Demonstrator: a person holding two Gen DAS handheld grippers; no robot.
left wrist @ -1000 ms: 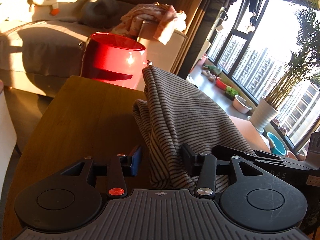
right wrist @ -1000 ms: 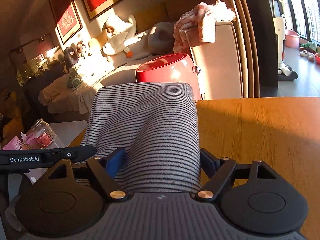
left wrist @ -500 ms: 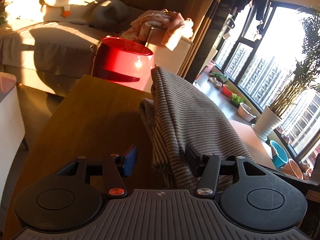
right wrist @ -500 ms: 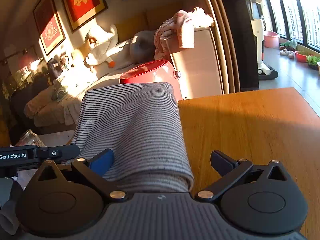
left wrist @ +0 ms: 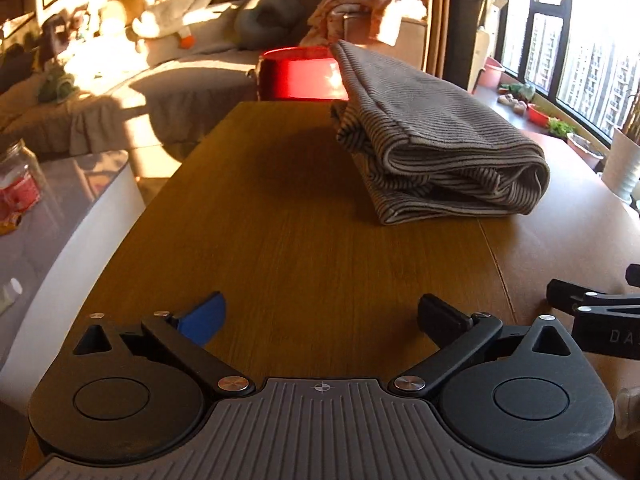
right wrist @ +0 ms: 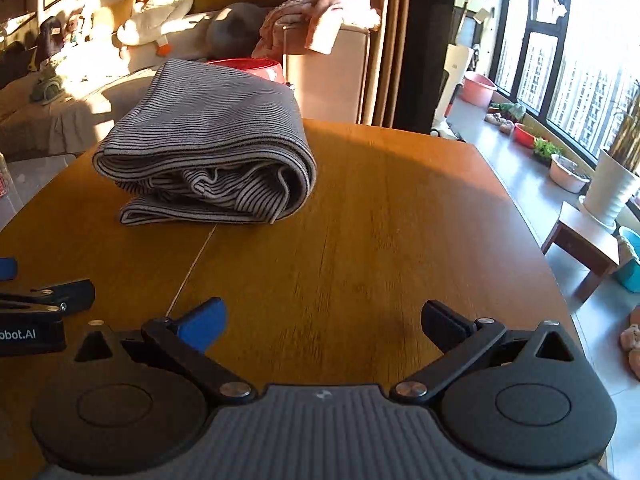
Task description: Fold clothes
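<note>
A grey striped garment (left wrist: pixel 440 148) lies folded in a thick bundle on the wooden table (left wrist: pixel 300 240), toward its far end. In the right wrist view the same garment (right wrist: pixel 212 144) sits far left on the table (right wrist: pixel 400 220). My left gripper (left wrist: pixel 322 312) hovers over bare wood well short of the bundle; its jaws are opening and nothing is between them. My right gripper (right wrist: pixel 326 316) stands open and empty, also back from the cloth. Each gripper's fingertip shows at the edge of the other's view.
A red bin (left wrist: pixel 300 76) stands beyond the table's far end, before a sofa. Pink clothes (left wrist: pixel 368 4) drape over a box. A glass jar (left wrist: pixel 16 192) sits on a white side table at left. A white plant pot (right wrist: pixel 612 188) and low stool (right wrist: pixel 580 240) stand at right.
Both grippers have let go of the striped garment and drawn back toward the near side. The garment now rests folded on the table, and both pairs of jaws are spread wide.
</note>
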